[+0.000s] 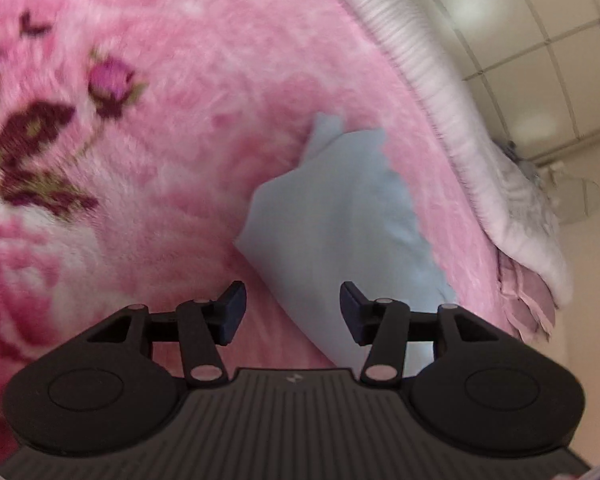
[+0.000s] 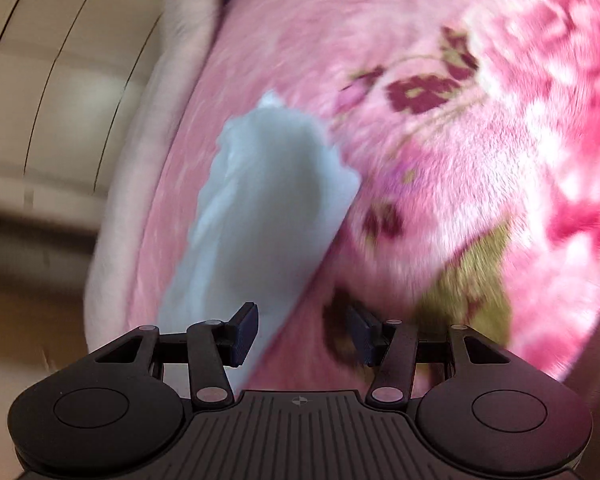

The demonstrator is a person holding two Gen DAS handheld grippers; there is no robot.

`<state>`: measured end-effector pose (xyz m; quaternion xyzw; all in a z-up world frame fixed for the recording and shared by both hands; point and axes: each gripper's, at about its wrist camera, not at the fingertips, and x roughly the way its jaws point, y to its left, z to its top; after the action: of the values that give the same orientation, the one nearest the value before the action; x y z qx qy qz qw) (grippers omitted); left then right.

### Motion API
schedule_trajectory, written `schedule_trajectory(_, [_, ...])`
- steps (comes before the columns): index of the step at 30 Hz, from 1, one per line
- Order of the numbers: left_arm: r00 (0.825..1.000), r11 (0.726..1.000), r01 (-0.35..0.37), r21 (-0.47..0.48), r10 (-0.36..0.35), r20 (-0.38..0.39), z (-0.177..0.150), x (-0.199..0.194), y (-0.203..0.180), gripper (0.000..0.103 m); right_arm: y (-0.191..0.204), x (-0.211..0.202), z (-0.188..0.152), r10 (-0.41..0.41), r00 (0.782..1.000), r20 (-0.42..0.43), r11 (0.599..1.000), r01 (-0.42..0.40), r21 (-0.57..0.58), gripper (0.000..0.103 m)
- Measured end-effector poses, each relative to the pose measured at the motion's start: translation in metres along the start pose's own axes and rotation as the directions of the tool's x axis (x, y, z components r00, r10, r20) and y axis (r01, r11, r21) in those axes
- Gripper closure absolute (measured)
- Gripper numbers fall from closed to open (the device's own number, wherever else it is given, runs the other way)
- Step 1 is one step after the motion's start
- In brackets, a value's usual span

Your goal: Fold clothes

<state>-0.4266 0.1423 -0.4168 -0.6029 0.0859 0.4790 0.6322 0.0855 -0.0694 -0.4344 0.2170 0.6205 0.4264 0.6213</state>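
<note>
A light blue garment lies bunched on a pink floral blanket. In the left wrist view it stretches from the middle of the frame down between the fingers. My left gripper is open and empty, just above the garment's near end. In the right wrist view the same garment runs as a long strip toward my left finger. My right gripper is open and empty, with the garment's edge by the left fingertip. Both views are blurred.
The blanket covers a bed with a pale ribbed edge along its side. Beyond the edge is a beige tiled floor in the left view and also in the right view.
</note>
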Motion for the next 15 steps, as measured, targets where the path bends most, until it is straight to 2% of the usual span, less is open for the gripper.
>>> schedule_trajectory(3, [0.999, 0.999, 0.034, -0.04, -0.033, 0.036, 0.004, 0.012, 0.004, 0.06, -0.001, 0.014, 0.012, 0.028, 0.999, 0.037, 0.999, -0.03, 0.046, 0.05])
schedule_trajectory(4, [0.998, 0.998, 0.044, -0.048, -0.041, 0.05, 0.005, 0.015, 0.004, 0.067, 0.001, 0.017, 0.014, 0.025, 0.998, 0.058, 0.999, -0.028, 0.045, 0.051])
schedule_trajectory(5, [0.998, 0.999, 0.029, -0.035, -0.027, 0.055, 0.007, 0.018, 0.003, 0.073, 0.004, 0.021, 0.016, 0.017, 0.996, 0.082, 0.999, -0.02, 0.039, 0.058])
schedule_trajectory(6, [0.998, 1.0, 0.014, -0.013, -0.013, 0.059, 0.007, 0.019, 0.002, 0.084, 0.005, 0.025, 0.018, -0.005, 0.995, 0.097, 1.0, 0.002, 0.029, 0.074])
schedule_trajectory(7, [0.998, 1.0, 0.011, 0.008, -0.012, 0.064, 0.005, 0.016, 0.0, 0.088, 0.007, 0.028, 0.019, -0.024, 0.994, 0.102, 1.0, 0.023, 0.018, 0.081])
schedule_trajectory(9, [0.997, 0.999, 0.006, 0.05, -0.009, 0.076, 0.002, 0.01, -0.003, 0.092, 0.009, 0.03, 0.02, -0.045, 0.993, 0.107, 0.999, 0.046, -0.008, 0.089])
schedule_trajectory(11, [0.996, 0.996, -0.001, 0.093, -0.008, 0.087, 0.0, 0.003, -0.006, 0.095, 0.014, 0.026, 0.017, -0.054, 0.992, 0.116, 0.996, 0.062, -0.066, 0.093])
schedule_trajectory(15, [0.994, 0.984, -0.014, 0.176, -0.006, 0.11, -0.007, -0.01, -0.013, 0.097, 0.023, 0.015, 0.013, -0.068, 0.993, 0.093, 0.99, 0.079, -0.116, 0.096])
